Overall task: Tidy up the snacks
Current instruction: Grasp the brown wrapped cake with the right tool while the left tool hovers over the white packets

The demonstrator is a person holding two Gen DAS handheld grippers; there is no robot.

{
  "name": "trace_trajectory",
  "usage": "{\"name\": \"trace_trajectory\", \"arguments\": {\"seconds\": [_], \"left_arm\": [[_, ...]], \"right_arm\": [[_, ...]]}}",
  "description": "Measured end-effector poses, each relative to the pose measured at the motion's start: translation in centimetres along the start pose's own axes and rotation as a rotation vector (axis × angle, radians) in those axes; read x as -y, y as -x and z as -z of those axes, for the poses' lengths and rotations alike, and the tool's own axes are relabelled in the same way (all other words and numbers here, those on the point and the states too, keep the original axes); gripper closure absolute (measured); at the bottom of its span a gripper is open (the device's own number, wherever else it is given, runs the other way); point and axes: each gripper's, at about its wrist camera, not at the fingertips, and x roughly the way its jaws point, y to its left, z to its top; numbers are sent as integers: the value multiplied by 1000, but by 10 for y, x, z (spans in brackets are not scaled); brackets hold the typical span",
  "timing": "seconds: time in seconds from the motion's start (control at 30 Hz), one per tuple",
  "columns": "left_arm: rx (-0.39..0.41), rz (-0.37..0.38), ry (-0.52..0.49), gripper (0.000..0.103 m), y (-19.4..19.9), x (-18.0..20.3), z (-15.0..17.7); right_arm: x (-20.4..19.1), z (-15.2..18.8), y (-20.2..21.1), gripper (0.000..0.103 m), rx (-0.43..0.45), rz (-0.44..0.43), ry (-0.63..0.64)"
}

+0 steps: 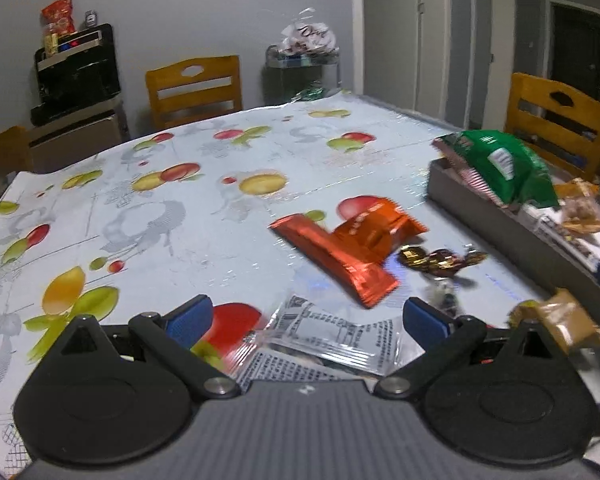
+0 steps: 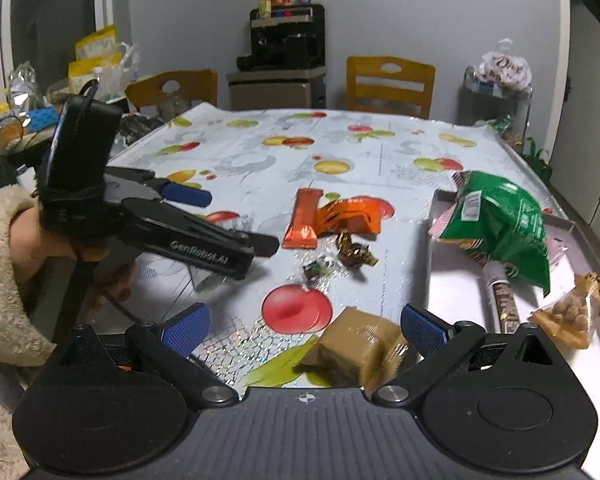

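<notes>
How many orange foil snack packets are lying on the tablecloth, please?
2: one long orange bar lying lengthwise, and a crumpled orange packet touching its right side. Others may be hidden in the tray.

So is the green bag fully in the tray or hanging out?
Hanging out. The green bag lies tilted across the tray, its left end overhanging the tray's left wall above the table.

"GenRobot.AI" on the left tool [image 2: 236,220]

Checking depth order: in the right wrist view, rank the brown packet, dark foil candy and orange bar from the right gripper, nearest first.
From the right gripper:
1. Brown packet, between its fingers.
2. Dark foil candy, mid-table.
3. Orange bar, beyond, slightly left.
</notes>
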Motion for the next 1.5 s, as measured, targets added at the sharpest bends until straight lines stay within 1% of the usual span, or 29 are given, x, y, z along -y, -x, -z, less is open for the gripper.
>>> {"name": "trace_trajectory", "arguments": {"seconds": [0.07, 0.17, 0.33, 0.4, 0.5, 0.7, 0.77, 0.87, 0.97, 1.13, 1.3, 1.43, 1.5], "left_arm": [[-13, -3, 7, 1, -2, -4, 2], [-37, 29, 12, 1, -2, -11, 7], [-78, 79, 68, 1, 1, -32, 17], [-77, 95, 85, 1, 5, -40, 20], [-77, 103, 83, 1, 10, -47, 24], [-80, 121, 70, 1, 21, -56, 31], [-82, 119, 67, 1, 24, -59, 34], [-82, 125, 63, 1, 30, -62, 38], [-77, 131, 65, 1, 31, -63, 40], [-79, 115, 36, 1, 30, -58, 41], [-71, 124, 28, 1, 29, -58, 41], [-69, 110, 2, 1, 26, -54, 41], [-65, 112, 4, 1, 26, -54, 41]], "right_arm": [[-2, 0, -2, 0, -16, -7, 1], [-3, 1, -8, 1, -55, -11, -5], [-2, 3, -17, 1, -99, -28, -29], [-4, 3, -20, 0, -104, -34, -27], [-9, 2, -22, 0, -99, -44, -16], [-24, -3, -28, 1, -95, -134, 18], [-28, -4, -30, 1, -96, -141, 30], [-28, -9, -30, 1, -72, -126, 26], [-25, -14, -32, 1, -50, -92, 4], [-23, -17, -36, 1, -34, -16, -34], [-22, -17, -40, 2, -9, 60, -43], [-22, -17, -46, 8, -22, 87, -29], [-22, -17, -49, 8, -21, 107, -5]]}}
